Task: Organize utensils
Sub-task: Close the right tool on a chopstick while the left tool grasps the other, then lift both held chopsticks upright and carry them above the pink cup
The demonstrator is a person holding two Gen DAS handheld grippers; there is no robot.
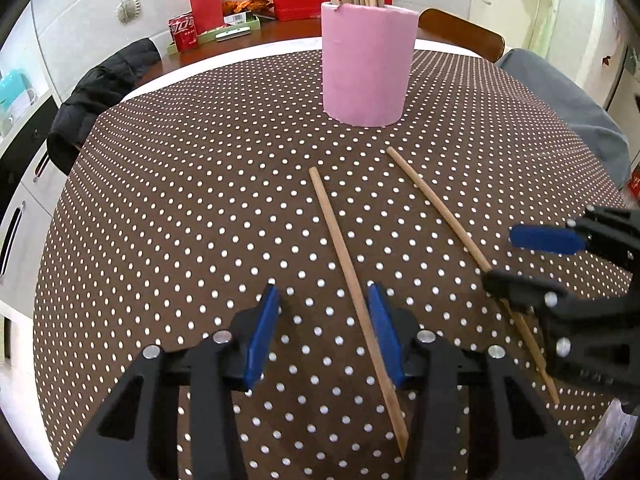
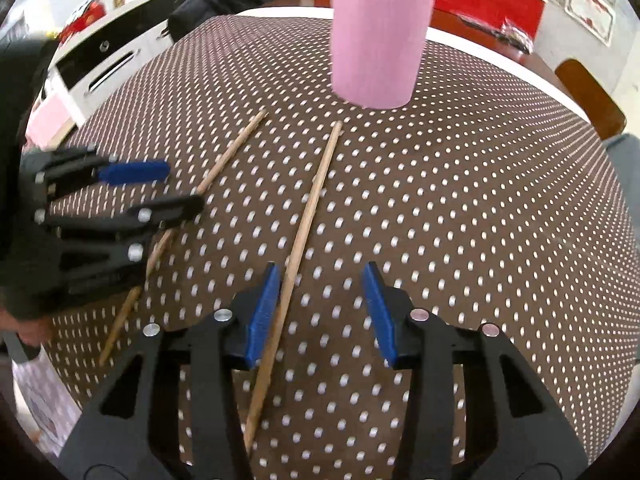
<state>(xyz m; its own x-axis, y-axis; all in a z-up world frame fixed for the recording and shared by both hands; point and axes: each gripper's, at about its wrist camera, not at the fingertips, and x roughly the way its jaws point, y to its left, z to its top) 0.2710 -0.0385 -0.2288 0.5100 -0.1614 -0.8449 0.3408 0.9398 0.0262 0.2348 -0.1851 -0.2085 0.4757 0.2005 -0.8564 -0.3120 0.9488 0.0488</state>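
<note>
Two wooden chopsticks lie loose on the brown polka-dot tablecloth. One chopstick runs between my left gripper's open jaws, close to the right pad. The other chopstick lies to the right, passing under my right gripper, which is open. In the right wrist view the right gripper is open with that chopstick by its left pad, and the left gripper is open over the other chopstick. A pink holder with several chopsticks stands beyond; it also shows in the right wrist view.
A dark jacket hangs on a chair at the table's far left. A wooden chair back and grey cloth sit at the far right. Red boxes and a red can stand on a counter behind.
</note>
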